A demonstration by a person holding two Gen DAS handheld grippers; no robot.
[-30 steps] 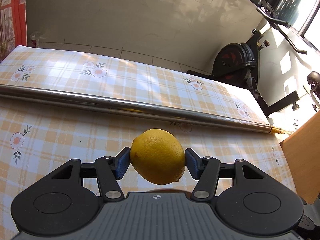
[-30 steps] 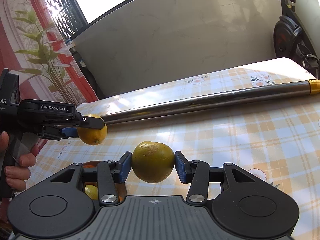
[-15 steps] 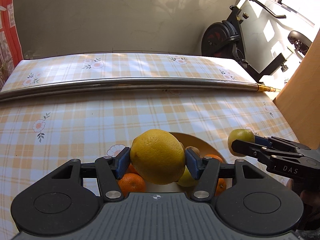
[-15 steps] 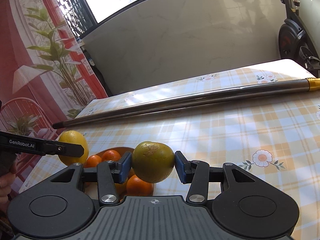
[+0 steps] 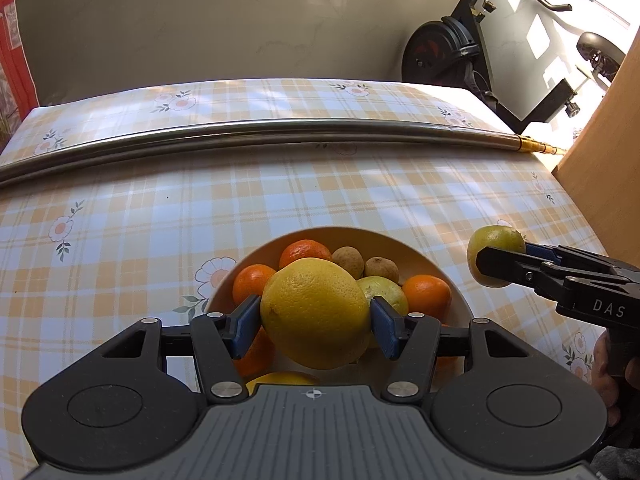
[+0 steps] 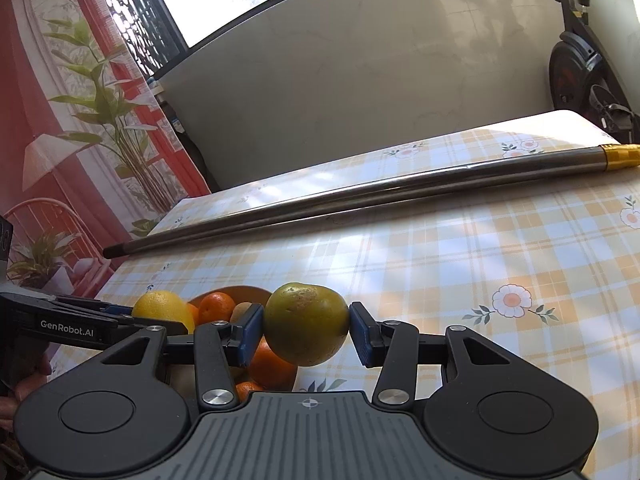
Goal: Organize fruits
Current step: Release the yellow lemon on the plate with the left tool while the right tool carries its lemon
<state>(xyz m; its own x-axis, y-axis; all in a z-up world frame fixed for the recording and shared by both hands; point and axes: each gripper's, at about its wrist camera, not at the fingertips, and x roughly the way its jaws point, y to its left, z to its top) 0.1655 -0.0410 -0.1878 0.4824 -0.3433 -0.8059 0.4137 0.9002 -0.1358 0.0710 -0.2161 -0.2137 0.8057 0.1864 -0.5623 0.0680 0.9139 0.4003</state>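
Note:
My left gripper [image 5: 315,326] is shut on a yellow lemon [image 5: 316,312] and holds it over a tan bowl [image 5: 404,246] with several oranges [image 5: 304,254], small brown fruits and a green fruit. My right gripper [image 6: 306,332] is shut on a green-yellow citrus fruit [image 6: 306,322], held just right of the bowl [image 6: 236,292]. The right gripper also shows in the left wrist view [image 5: 494,256], and the lemon in the right wrist view [image 6: 162,310].
A long steel pole [image 5: 256,136] with a gold end lies across the checked tablecloth behind the bowl. A wooden panel [image 5: 600,140] stands at the right table edge. An exercise bike [image 5: 444,52] stands beyond the table.
Both grippers have come down and tilted toward the table; the left gripper with the lemon now hangs over the fruit bowl, and the right gripper sits closer beside it.

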